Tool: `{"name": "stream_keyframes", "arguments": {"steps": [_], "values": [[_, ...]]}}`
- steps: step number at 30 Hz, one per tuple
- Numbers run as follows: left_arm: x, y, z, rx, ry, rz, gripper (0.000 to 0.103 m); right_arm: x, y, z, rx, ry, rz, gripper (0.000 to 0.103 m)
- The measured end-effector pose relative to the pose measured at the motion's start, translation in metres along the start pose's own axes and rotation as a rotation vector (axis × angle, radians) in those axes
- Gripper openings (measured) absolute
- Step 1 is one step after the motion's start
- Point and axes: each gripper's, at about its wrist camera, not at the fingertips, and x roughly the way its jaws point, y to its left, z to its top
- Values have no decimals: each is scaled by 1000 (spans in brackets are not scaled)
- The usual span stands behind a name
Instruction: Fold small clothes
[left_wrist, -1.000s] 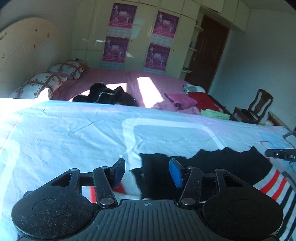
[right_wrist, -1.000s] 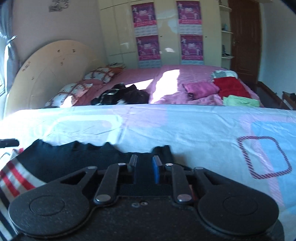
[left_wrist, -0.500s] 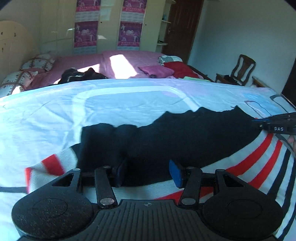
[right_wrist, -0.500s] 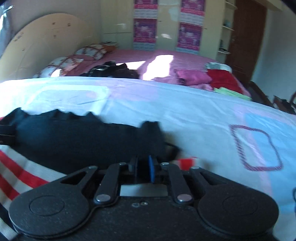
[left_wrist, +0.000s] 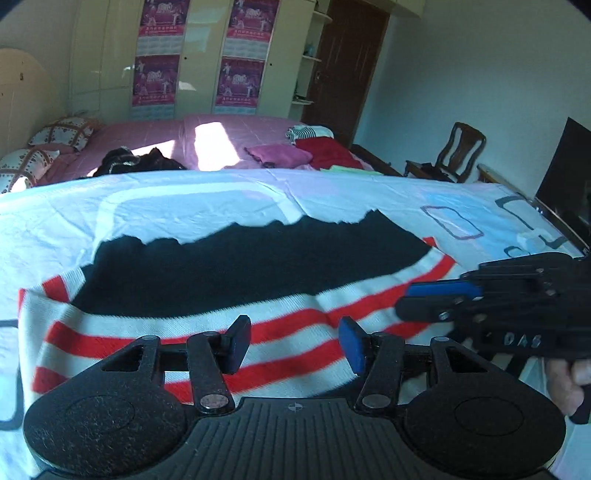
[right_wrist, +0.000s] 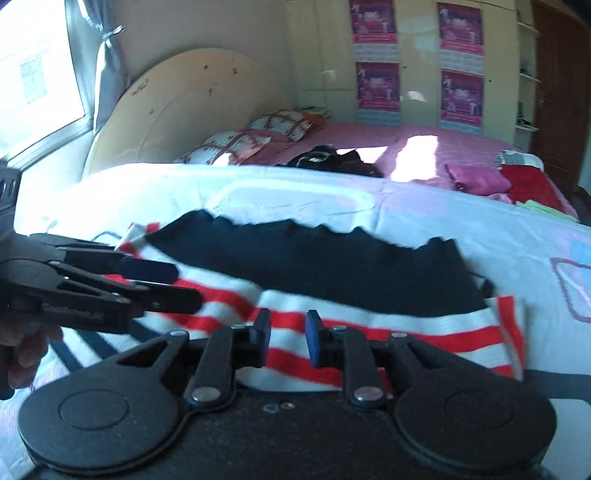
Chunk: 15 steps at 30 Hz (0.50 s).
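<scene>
A small knitted garment (left_wrist: 229, 273) with a black band and red and white stripes lies flat on the pale blue and white sheet (left_wrist: 177, 206). My left gripper (left_wrist: 293, 343) hovers over its striped near part; its jaws are opening and grip nothing. The right gripper (left_wrist: 406, 301) reaches in from the right edge of that view. In the right wrist view the garment (right_wrist: 332, 266) spreads ahead. My right gripper (right_wrist: 288, 334) is over the stripes, its jaws opening, with cloth showing in the gap below them and not pinched. The left gripper (right_wrist: 181, 284) enters from the left there.
Behind the sheet lies a pink bed (left_wrist: 221, 129) with pillows (left_wrist: 62, 131), a dark heap of clothes (left_wrist: 136, 162) and folded pink (left_wrist: 280, 153) and red pieces (left_wrist: 325, 151). A wooden chair (left_wrist: 458, 151) and a dark screen (left_wrist: 565, 173) stand at the right. A person's hand (left_wrist: 569, 380) holds the right gripper.
Both grippers drew back from the black band to the striped near part and came closer together. The right gripper shut half a second ago and has parted again.
</scene>
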Motion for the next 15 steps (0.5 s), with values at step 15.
{"name": "stream_keyframes", "arguments": {"steps": [15], "values": [[-75, 53, -58, -117, -61, 144, 62, -52, -47, -49, 102, -31, -245, 20]]}}
